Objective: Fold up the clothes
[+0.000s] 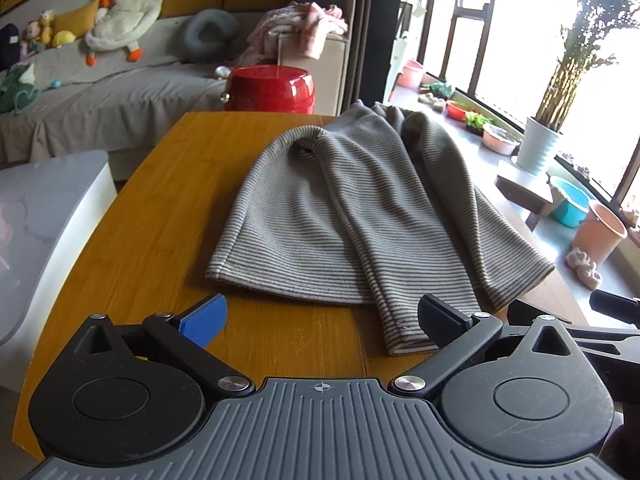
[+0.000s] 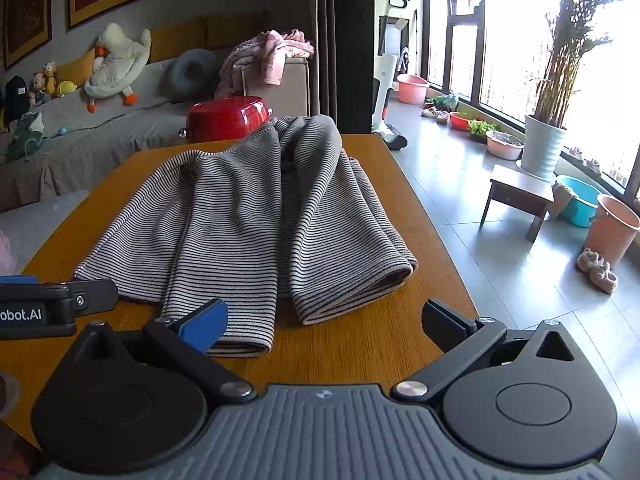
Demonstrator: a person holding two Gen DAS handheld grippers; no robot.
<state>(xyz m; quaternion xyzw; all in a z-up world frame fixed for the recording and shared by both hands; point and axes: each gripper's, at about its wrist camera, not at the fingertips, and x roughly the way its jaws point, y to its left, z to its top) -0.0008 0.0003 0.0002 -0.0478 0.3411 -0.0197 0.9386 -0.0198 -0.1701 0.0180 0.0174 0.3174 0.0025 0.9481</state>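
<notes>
striped top [image 1: 360, 216] lies partly folded mid-table, sleeve end by near edge | left gripper [image 1: 322, 322] and right gripper [image 2: 324, 326] both wide apart, holding nothing | risk: right flap at table's [image 1: 168, 216] right edge may slide off

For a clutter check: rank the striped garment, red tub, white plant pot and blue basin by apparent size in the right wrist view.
1. Striped garment, largest by far.
2. Red tub, partly hidden behind the garment.
3. White plant pot, close to the tub in apparent size, so that order is unsure.
4. Blue basin, smallest, partly hidden.
</notes>
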